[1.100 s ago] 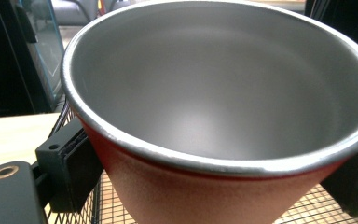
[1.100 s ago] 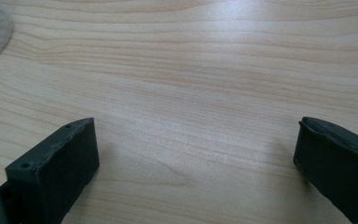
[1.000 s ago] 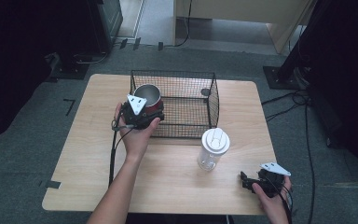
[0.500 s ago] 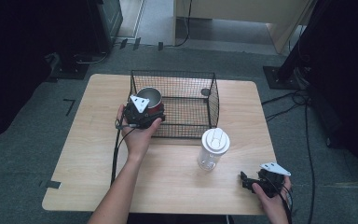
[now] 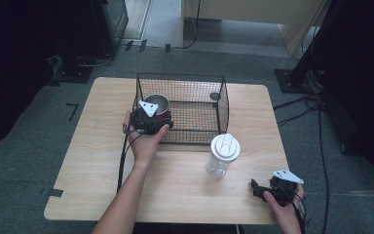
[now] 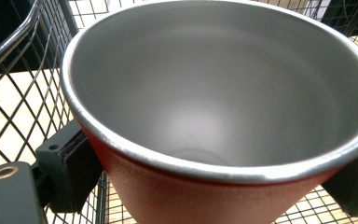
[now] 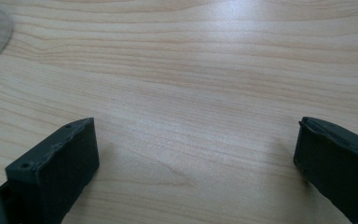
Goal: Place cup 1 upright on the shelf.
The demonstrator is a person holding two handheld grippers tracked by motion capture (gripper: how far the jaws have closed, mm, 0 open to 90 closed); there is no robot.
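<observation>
A: Nearest first. Right gripper (image 5: 259, 189) rests low on the table (image 5: 185, 195), jaws spread wide, nothing between them. Idle.

B: Bottle?

A: Clear bottle (image 5: 221, 156) with white lid stands mid-table, just in front of the basket (image 5: 221, 105), apart from both grippers.

B: And the left?

A: Left gripper (image 5: 157, 117) pinches the red cup (image 5: 158, 104) at its sides, pads (image 6: 67, 172) pressed on the wall below the rim. Cup is upright at the basket's near-left corner, inside the mesh.

B: How to finish well?

A: My read: lower it straight, keep it level, clear of the wire, open only once the base sits flat.

B: Unclear bits?

A: Can't tell if the cup base touches the basket floor; the gripper covers it from above. Small dark thing (image 5: 214, 96) at the far basket wall, too small to name. Right pad is cut off at the frame edge.
</observation>
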